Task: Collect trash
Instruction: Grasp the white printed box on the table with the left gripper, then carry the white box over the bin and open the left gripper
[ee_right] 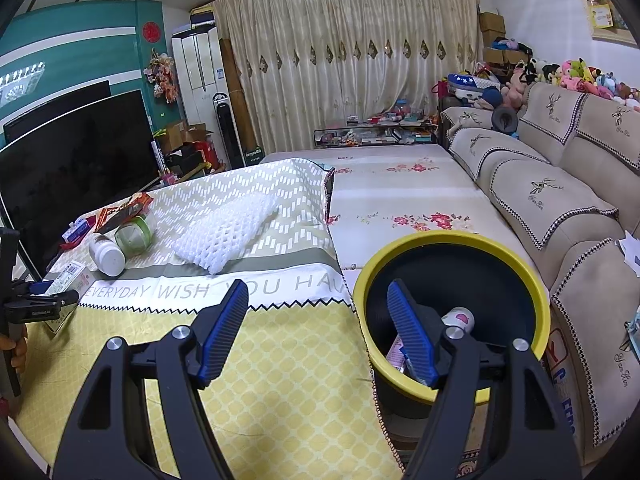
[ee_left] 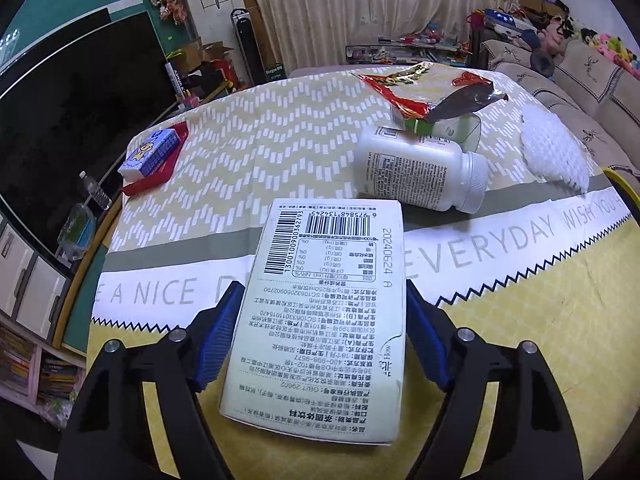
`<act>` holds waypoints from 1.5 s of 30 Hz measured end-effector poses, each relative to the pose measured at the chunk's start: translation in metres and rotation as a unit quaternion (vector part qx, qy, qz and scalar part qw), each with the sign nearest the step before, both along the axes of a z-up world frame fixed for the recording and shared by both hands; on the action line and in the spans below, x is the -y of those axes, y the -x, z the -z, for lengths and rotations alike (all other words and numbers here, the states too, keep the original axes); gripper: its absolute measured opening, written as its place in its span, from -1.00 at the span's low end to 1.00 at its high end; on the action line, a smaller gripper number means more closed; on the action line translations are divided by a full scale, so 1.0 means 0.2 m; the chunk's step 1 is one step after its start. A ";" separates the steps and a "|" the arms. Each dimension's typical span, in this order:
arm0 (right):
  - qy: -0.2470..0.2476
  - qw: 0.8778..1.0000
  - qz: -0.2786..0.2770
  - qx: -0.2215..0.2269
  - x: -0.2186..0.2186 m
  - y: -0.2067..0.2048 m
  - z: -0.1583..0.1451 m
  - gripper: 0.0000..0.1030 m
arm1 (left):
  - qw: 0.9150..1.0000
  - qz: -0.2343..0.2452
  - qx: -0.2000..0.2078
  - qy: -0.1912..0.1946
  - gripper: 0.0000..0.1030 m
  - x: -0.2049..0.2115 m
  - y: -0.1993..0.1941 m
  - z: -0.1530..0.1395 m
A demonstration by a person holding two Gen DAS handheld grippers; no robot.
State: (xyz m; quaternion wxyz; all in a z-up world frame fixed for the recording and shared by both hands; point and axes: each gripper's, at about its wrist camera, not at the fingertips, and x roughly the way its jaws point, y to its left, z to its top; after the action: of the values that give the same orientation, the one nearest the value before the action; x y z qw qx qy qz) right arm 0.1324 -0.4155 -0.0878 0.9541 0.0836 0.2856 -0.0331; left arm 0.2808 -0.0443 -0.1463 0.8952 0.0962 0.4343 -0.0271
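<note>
A white carton box [ee_left: 324, 312] with barcodes and printed text lies on the tablecloth between the blue pads of my left gripper [ee_left: 324, 288], which press its two long sides. Beyond it lie a white pill bottle [ee_left: 424, 172], a green-banded clear jar [ee_left: 440, 126], a red snack wrapper [ee_left: 420, 88] and a white foam net [ee_left: 556, 152]. In the right wrist view my right gripper [ee_right: 316, 286] stands open and holds nothing, at the table's right edge. Its right finger hangs over a yellow-rimmed dark bin [ee_right: 400, 248] with a small bottle [ee_right: 460, 318] inside.
A blue tissue pack [ee_left: 150, 152] rests on a red tray at the table's far left. A dark TV screen [ee_right: 72, 160] stands to the left. A flowered mattress [ee_right: 400, 184] and a beige sofa [ee_right: 560, 200] lie to the right of the table.
</note>
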 end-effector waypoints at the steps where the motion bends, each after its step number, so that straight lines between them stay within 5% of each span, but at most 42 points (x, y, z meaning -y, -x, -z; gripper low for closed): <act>1: 0.000 1.000 0.000 0.000 0.00 0.00 0.00 0.33 | 1.000 -0.001 0.000 0.001 0.47 0.00 0.00 0.00; 16: -0.003 1.000 0.003 -0.012 0.02 0.01 0.03 0.33 | 0.999 0.010 0.051 -0.010 0.45 0.06 0.17 -0.17; 26: -0.010 1.000 0.022 -0.018 0.10 0.09 0.05 0.33 | 0.995 0.057 0.078 0.004 0.45 0.23 0.30 -0.34; 37: -0.015 0.995 0.103 0.000 0.39 0.24 0.03 0.33 | 0.982 0.156 0.095 0.046 0.45 0.70 0.34 -0.50; 45: -0.004 0.985 0.169 0.017 0.61 0.38 0.02 0.37 | 0.961 0.259 0.086 0.053 0.45 1.28 0.28 -0.51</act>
State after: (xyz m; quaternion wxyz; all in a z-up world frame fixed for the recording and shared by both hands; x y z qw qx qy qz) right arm 0.0566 -0.5370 -0.0914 0.9392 0.1347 0.2512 -0.1913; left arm 0.2243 -0.2996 -0.0442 0.8952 0.1598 0.3141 -0.2729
